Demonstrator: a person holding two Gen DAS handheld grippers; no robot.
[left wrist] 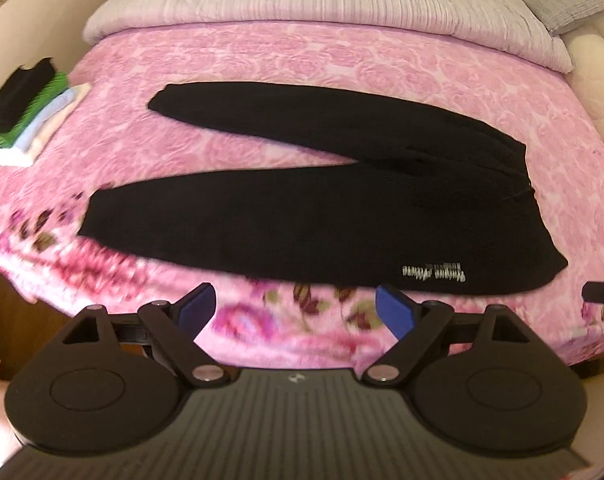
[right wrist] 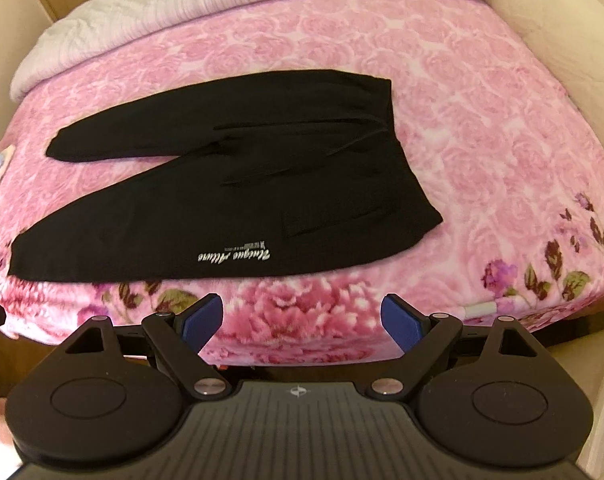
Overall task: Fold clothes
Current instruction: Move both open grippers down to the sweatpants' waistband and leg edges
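Spread flat across the middle of a bed covered by a pink rose-patterned blanket [left wrist: 382, 60] lies a pair of black trousers [left wrist: 302, 216]. Its two legs fan apart toward the bed's left edge, and its waistband faces the right edge. White script lettering [right wrist: 234, 255] marks the near leg, close to the bed's front edge. The left gripper [left wrist: 296, 308] hovers over the front edge, just short of the near trouser leg, its blue-padded jaws standing wide apart with nothing between them. The right gripper [right wrist: 302, 318] hangs likewise over the front edge, below the lettering, jaws wide and empty. At the bed's left edge sits a stack of folded clothes [left wrist: 30, 116], black on top, then green, pale blue and white. A pale ribbed quilt [left wrist: 322, 0] lies bunched along the far edge, with a grey pillow [left wrist: 566, 2] at the far right corner.
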